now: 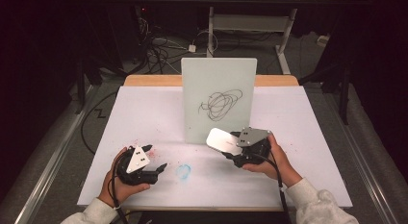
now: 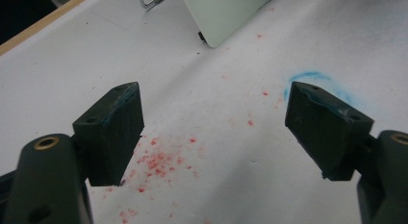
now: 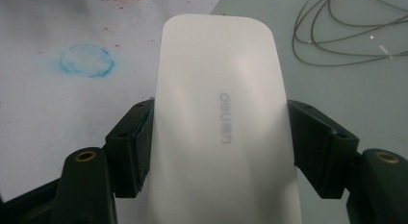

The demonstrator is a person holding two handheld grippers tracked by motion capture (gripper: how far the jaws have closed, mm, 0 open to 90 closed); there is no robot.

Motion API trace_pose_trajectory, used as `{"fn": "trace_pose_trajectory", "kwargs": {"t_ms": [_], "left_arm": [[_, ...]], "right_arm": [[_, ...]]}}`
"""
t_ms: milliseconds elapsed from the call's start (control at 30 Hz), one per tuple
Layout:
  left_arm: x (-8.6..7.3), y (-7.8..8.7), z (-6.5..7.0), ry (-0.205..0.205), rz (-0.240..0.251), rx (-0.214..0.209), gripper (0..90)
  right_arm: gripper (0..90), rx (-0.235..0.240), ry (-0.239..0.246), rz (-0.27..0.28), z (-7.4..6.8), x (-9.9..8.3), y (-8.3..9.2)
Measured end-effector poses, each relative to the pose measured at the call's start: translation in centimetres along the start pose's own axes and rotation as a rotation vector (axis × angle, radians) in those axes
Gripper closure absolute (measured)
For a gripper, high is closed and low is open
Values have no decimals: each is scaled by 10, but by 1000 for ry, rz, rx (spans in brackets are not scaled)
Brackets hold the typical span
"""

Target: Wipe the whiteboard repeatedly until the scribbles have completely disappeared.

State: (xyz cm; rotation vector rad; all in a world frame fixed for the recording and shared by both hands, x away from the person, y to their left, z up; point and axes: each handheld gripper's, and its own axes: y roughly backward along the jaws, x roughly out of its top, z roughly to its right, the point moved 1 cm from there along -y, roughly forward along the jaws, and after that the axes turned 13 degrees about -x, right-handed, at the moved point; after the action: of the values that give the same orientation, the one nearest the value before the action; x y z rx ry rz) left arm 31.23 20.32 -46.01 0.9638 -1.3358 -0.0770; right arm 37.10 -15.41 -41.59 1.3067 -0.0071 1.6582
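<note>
A small whiteboard (image 1: 219, 101) stands upright at the middle of the table, with a black scribble (image 1: 221, 104) on its face; the scribble (image 3: 346, 36) also fills the upper right of the right gripper view. My right gripper (image 1: 230, 146) is shut on a white eraser (image 1: 222, 140), held just in front of the board's lower right part. Both jaws press the white eraser (image 3: 219, 128) by its sides. At the front left, my left gripper (image 1: 155, 158) stands open and low over the table, with bare table (image 2: 216, 152) between its jaws.
A blue chalky ring (image 1: 183, 171) marks the white table cover between the two hands, and red specks (image 2: 159, 161) lie scattered under the left gripper. The board's lower corner (image 2: 216, 22) rests on a wire stand. Cables and table legs lie on the floor beyond the far edge.
</note>
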Motion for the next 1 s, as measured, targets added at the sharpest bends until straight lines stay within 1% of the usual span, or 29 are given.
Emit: {"fn": "trace_pose_trajectory", "kwargs": {"t_ms": [133, 233, 333, 500, 600, 700, 833, 900, 1000], "left_arm": [[-1, 1, -1, 9, 2, 2, 206], [-1, 1, -1, 5, -1, 6, 206], [-1, 1, 1, -2, -5, 8, 206], [-1, 1, 2, -11, -10, 3, 206], [-1, 1, 3, -19, -16, 6, 206], [-1, 1, 4, -19, -18, 6, 206], [-2, 0, 4, -16, -27, 3, 206], [-2, -1, 4, -16, -30, 2, 206], [-1, -2, 4, -16, -33, 1, 206]], "right_arm": [[313, -9, -3, 10, 1, 2, 0], [313, -19, 5, 8, 1, 1, 0], [313, -31, -3, 10, 2, 1, 0], [313, -79, -18, 23, 5, 1, 1], [313, -116, -25, 37, 7, 0, 2], [313, -170, -31, 48, 10, 0, 4], [313, -292, -12, 55, 13, 2, 7], [313, -364, 7, 55, 16, 4, 7], [313, -436, 12, 46, 23, 6, 6]]}}
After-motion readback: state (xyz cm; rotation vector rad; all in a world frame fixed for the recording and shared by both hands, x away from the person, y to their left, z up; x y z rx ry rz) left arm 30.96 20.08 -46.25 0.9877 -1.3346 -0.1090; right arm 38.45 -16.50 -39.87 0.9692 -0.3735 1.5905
